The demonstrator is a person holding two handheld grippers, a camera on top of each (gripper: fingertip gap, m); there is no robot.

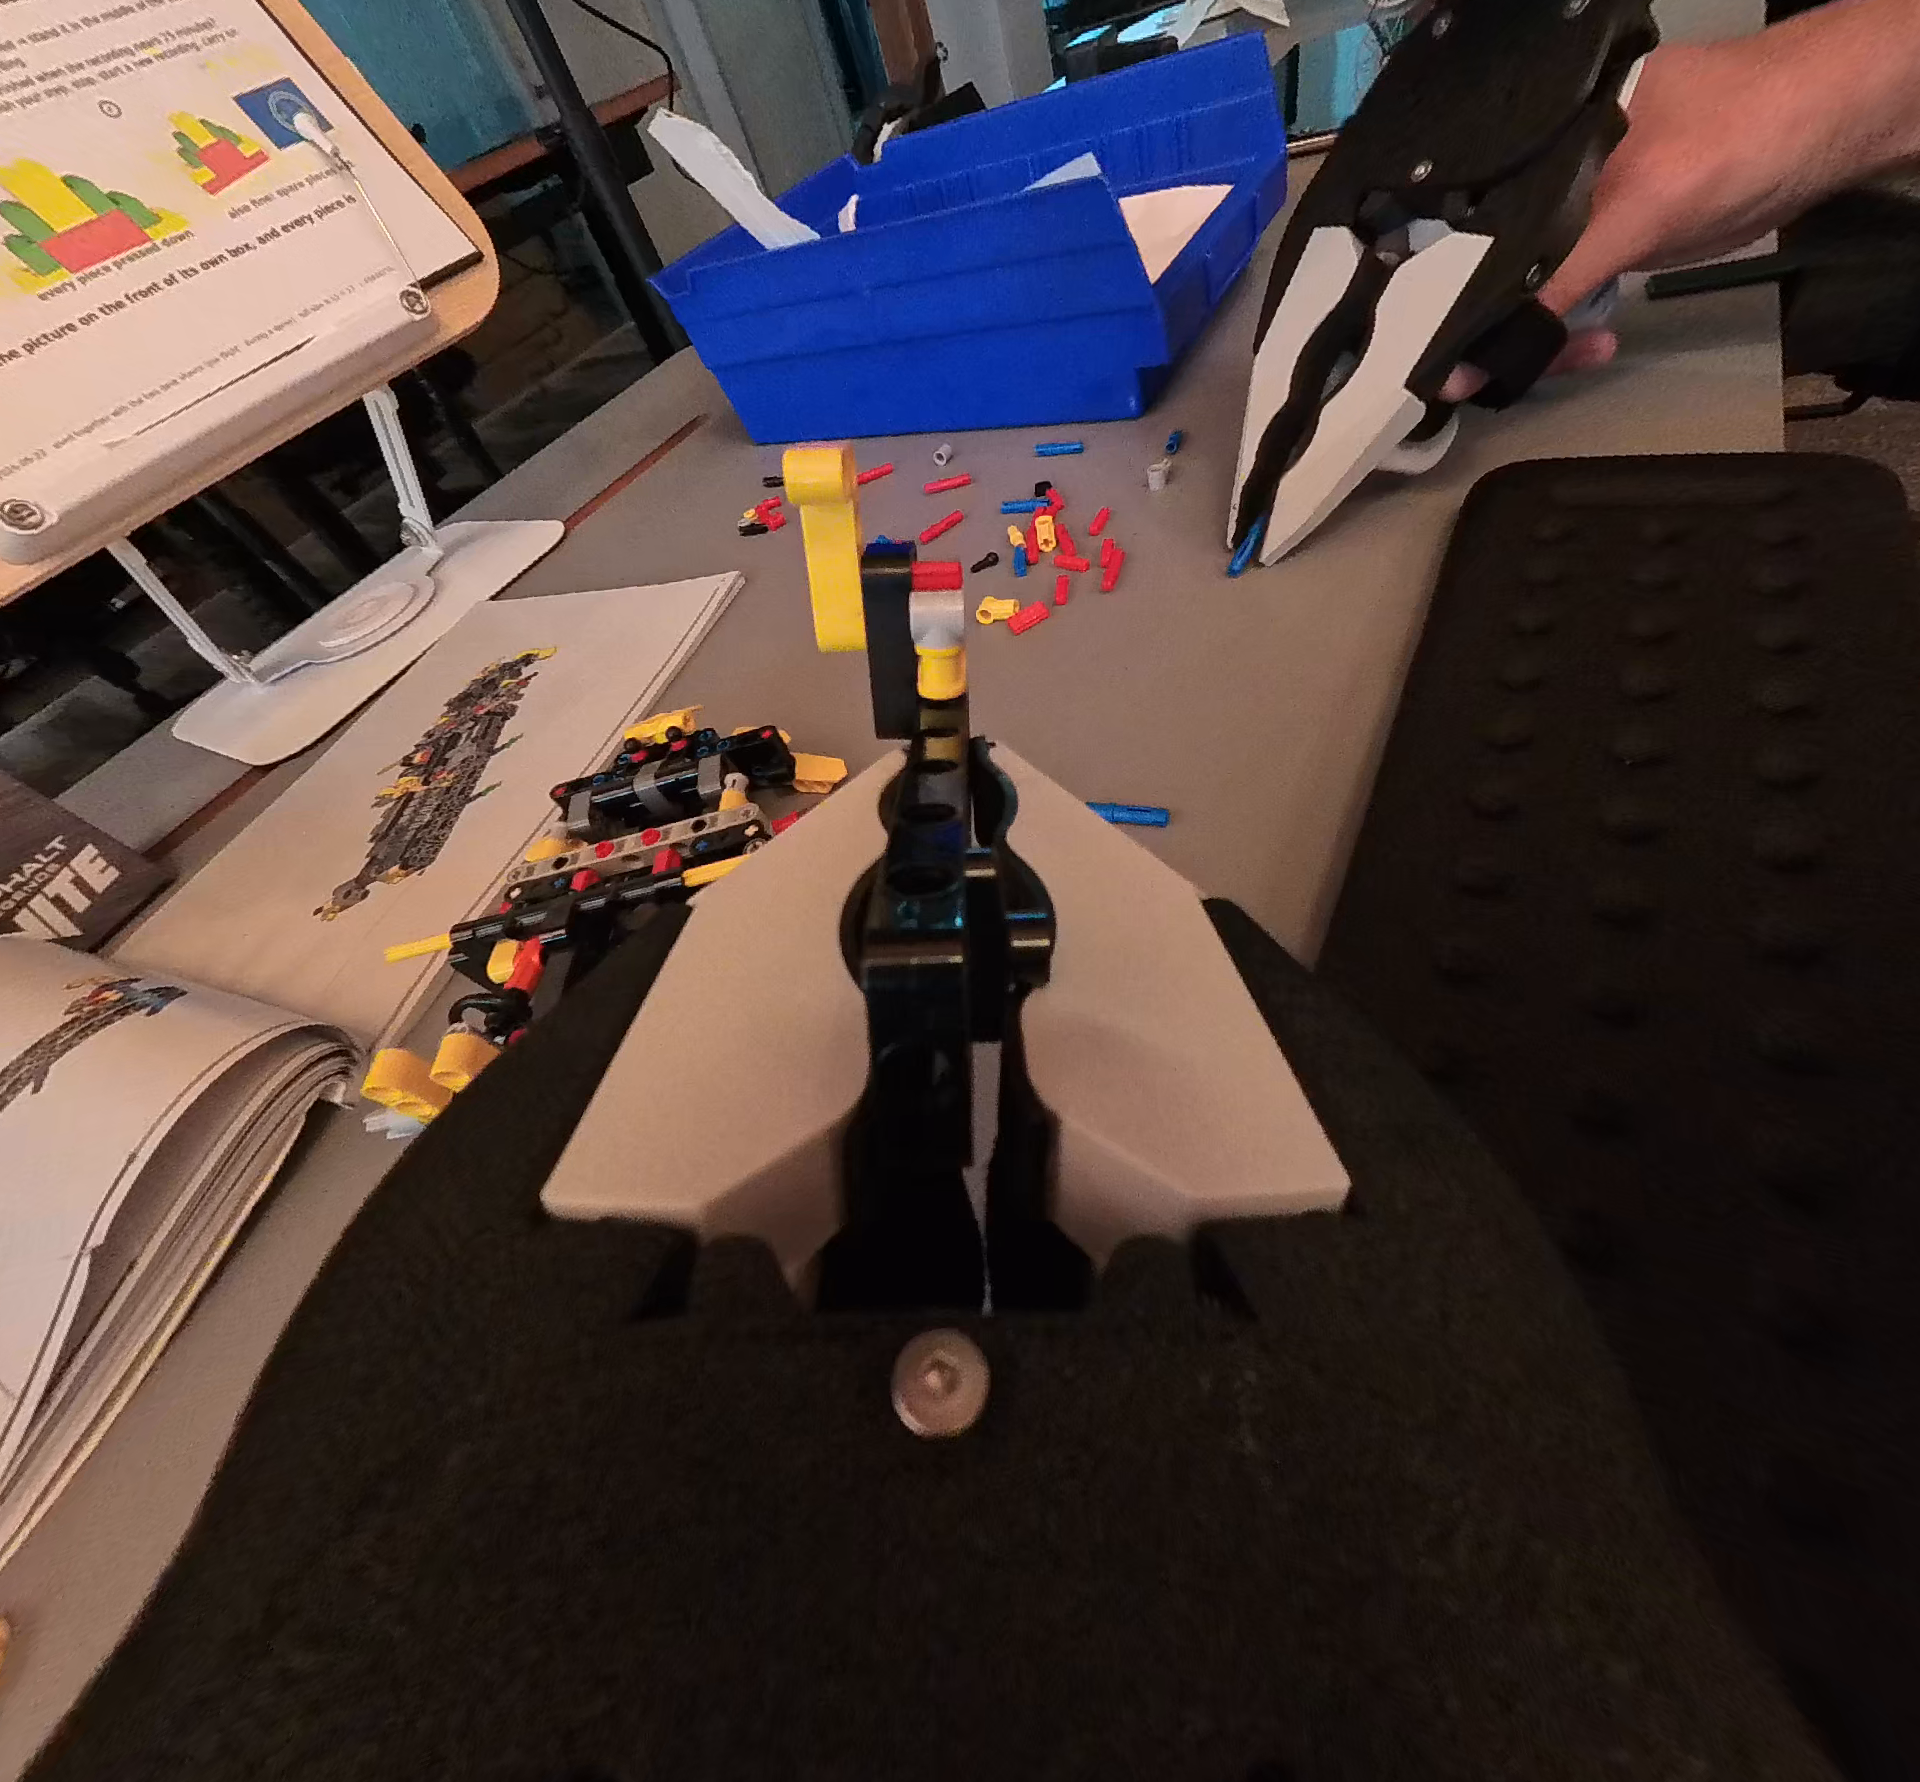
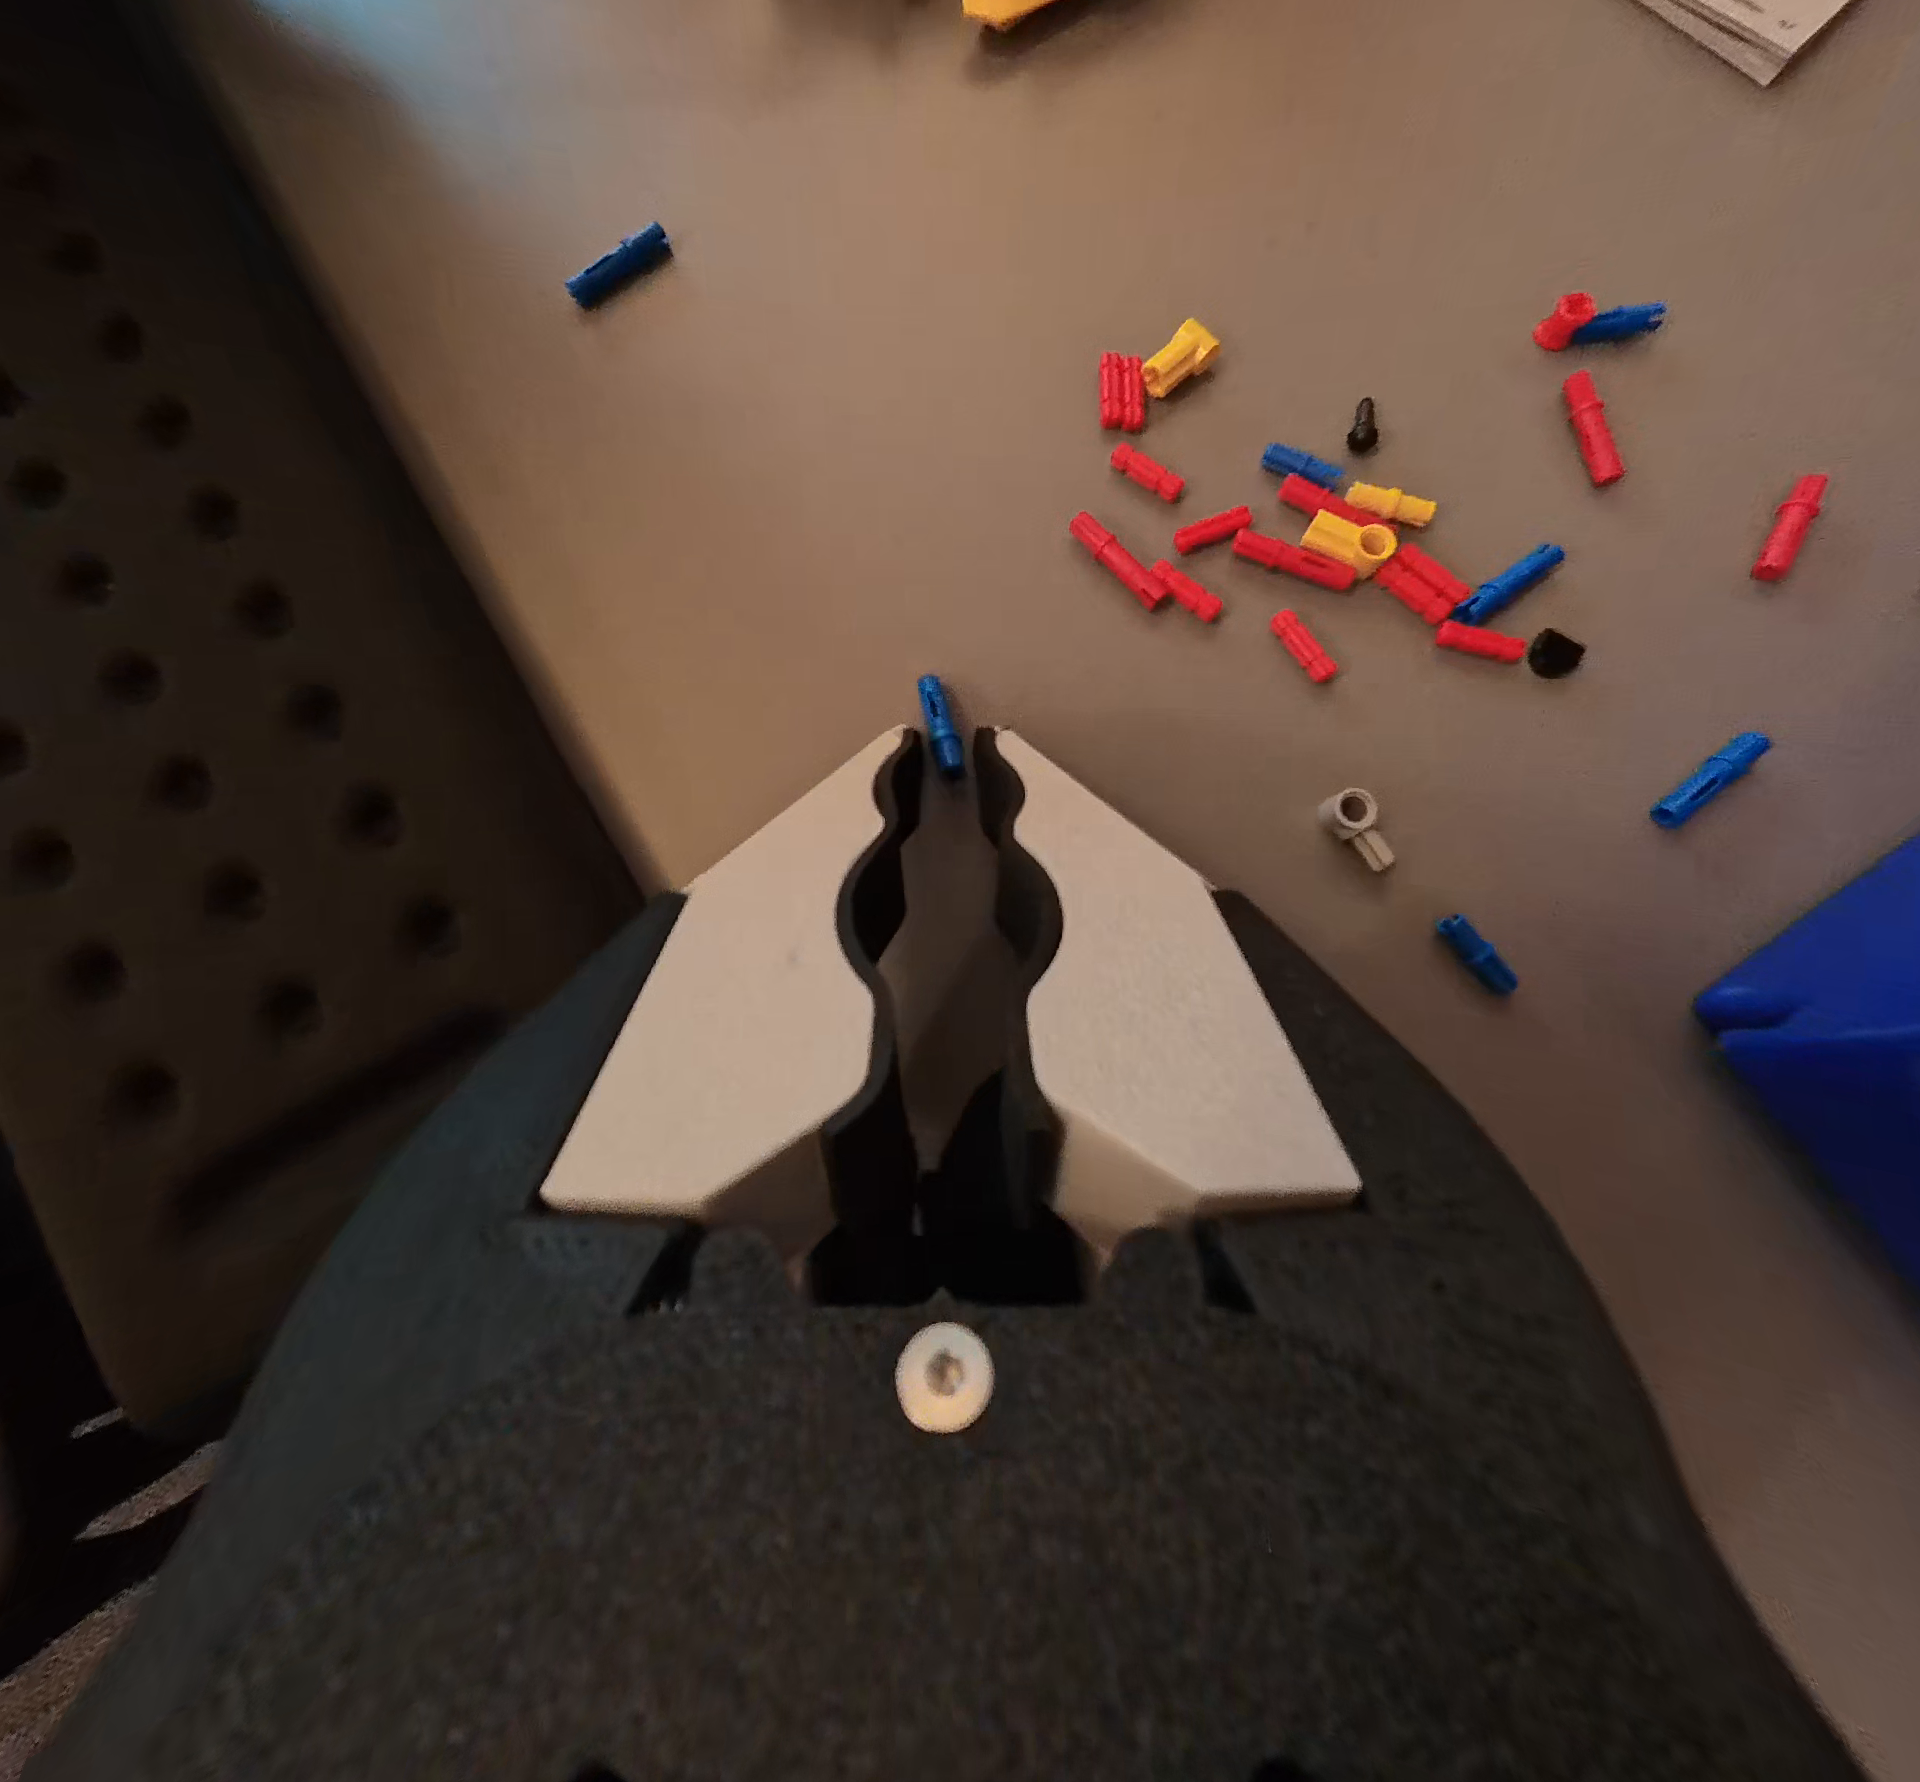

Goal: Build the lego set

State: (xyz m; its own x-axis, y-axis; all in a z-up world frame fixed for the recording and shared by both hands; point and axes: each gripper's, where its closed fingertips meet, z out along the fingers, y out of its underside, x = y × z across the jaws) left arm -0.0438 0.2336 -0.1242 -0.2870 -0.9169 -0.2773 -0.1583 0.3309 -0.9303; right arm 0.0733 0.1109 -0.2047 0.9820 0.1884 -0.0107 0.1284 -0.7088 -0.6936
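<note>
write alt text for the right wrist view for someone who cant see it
The right gripper, fingers slightly apart, points down at a grey table with a small blue pin between its fingertips. Loose red, blue and yellow pins lie scattered to the right, and a blue bin corner shows at the edge.

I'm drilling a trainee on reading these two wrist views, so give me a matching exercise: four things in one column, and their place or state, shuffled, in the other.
Things:
1. black beam assembly
2. blue pin
3. blue bin
4. partly built model

Places or states:
A. lies between open fingertips on the table
B. lies beside the open instruction booklet
C. clamped in the left gripper
D. stands at the far side, behind the loose pins

Pairs: 1-C, 2-A, 3-D, 4-B
</note>
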